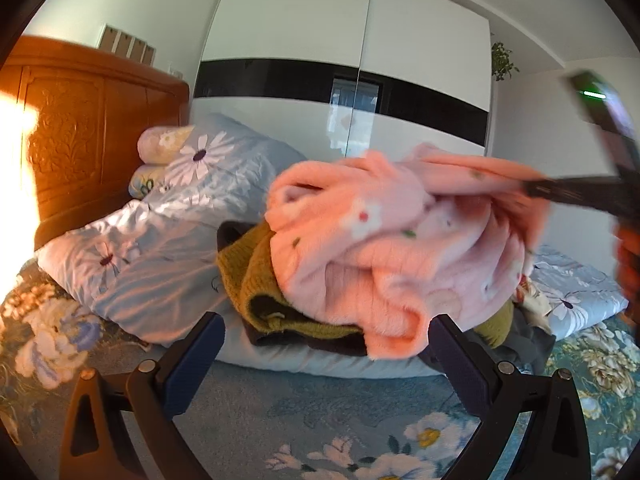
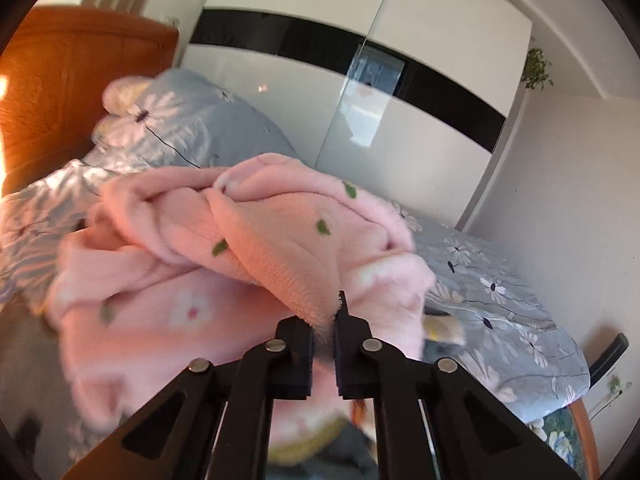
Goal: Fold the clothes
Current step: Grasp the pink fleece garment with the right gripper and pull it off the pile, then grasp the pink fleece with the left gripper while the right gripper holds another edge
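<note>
A pink fleece garment [image 1: 392, 236] with small flowers hangs bunched above the bed. My right gripper [image 2: 323, 330] is shut on a fold of the pink garment [image 2: 240, 248] and holds it up; that gripper shows in the left wrist view [image 1: 532, 189] at the right, blurred. My left gripper [image 1: 324, 344] is open and empty, low in front of the pile, apart from the cloth. Under the pink garment lies a mustard knit garment [image 1: 248, 276] on darker clothes.
A blue quilt [image 1: 160, 264] with white daisies is heaped at the left, against an orange wooden headboard [image 1: 88, 128]. A white wardrobe [image 1: 344, 40] with a black band stands behind. The floral bedspread [image 1: 360, 432] lies below.
</note>
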Motion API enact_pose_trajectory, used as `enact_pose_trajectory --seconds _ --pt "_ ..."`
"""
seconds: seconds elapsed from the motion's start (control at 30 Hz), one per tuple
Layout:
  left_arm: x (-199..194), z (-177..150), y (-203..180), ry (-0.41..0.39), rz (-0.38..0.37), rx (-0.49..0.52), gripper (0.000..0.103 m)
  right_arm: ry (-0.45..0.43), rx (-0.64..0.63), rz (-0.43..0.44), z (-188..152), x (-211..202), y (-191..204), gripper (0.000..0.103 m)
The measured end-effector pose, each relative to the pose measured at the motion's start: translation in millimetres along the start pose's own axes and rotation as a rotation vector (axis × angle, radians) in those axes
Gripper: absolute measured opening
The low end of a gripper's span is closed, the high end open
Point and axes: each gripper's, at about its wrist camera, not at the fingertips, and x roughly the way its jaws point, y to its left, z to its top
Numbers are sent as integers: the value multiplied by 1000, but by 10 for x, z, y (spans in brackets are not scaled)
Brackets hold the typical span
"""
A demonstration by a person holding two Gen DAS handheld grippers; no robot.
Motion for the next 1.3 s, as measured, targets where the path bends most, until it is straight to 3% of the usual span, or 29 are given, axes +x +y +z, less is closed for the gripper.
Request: enact_pose_trajectory --seconds 0.2,0.37,0.47,0.57,0.73,0.83,0.9,0.97,1.03,1.17,1.3 --pt "-644 84 -167 -44 -13 22 103 -76 1 -84 -332 -1342 -494 6" --pt "-917 -260 -429 104 -72 60 103 -133 24 -172 -405 -2146 -1030 6" --pt "-1052 -431 -601 179 -130 82 103 -130 64 -221 -543 -2525 -1399 6" --pt "-1156 -559 -759 216 -141 116 103 -101 100 -278 -819 -2761 -1717 6" --pt "-1220 -772 -898 283 -154 132 103 -35 224 -365 -1578 -3073 -2237 6" --pt "-1238 -898 -987 319 -159 146 103 2 350 -476 -2118 -3238 -2651 6" --pt "-1243 -968 -1088 330 -163 160 103 57 446 -525 -2454 -3234 -2939 6" --pt "-1222 -980 -1185 334 -193 164 103 161 453 -567 -2804 -3140 -3111 6" --pt "-1173 -964 -1268 337 -224 155 103 237 442 -571 -3056 -3055 -3133 6" --pt "-978 -844 -1571 358 -367 114 103 313 458 -543 -3427 -3002 -3147 6" --pt "-887 -854 -1947 389 -431 170 103 373 437 -515 -3682 -2902 -3158 7"
